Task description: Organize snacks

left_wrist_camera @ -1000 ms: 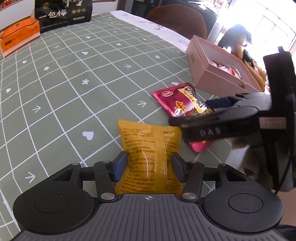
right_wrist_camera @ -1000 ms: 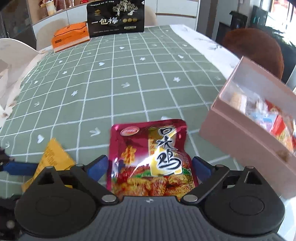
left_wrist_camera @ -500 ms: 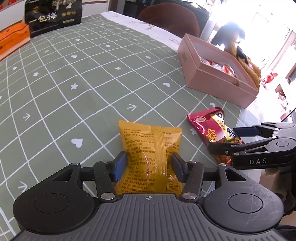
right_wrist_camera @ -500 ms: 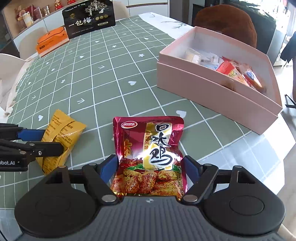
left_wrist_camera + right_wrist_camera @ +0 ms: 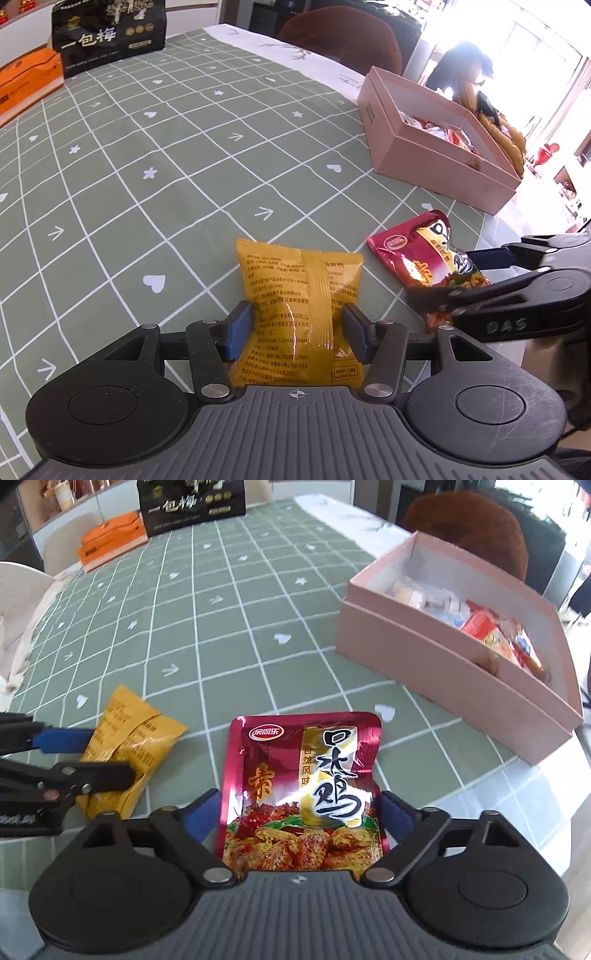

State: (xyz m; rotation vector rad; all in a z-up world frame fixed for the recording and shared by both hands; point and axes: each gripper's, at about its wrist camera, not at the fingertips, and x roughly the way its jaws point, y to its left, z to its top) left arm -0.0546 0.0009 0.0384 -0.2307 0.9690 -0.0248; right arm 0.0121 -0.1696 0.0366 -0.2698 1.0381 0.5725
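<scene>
A yellow snack packet (image 5: 299,280) hangs just above the green checked tablecloth (image 5: 184,155), with my left gripper (image 5: 297,325) shut on its middle. To its right is a red foil snack packet (image 5: 303,775) between the blue pads of my right gripper (image 5: 301,812). Those jaws are opening slightly while the pads still press the packet's edges. In the right wrist view, the left gripper (image 5: 92,757) and yellow packet (image 5: 136,734) show at the left. The left wrist view shows the right gripper (image 5: 469,275) and red packet (image 5: 417,251). An open pink box (image 5: 443,672) with several snacks stands at the right.
The pink box (image 5: 424,162) sits near the table's right edge. A black gift box (image 5: 107,37) and an orange box (image 5: 26,81) stand at the far end. A brown chair (image 5: 343,40) is behind the table. A person (image 5: 469,70) is beyond the box.
My right gripper's jaws narrowed onto the red packet and drew it back from the pink box, off the cloth. The left gripper kept its hold on the yellow packet and barely moved.
</scene>
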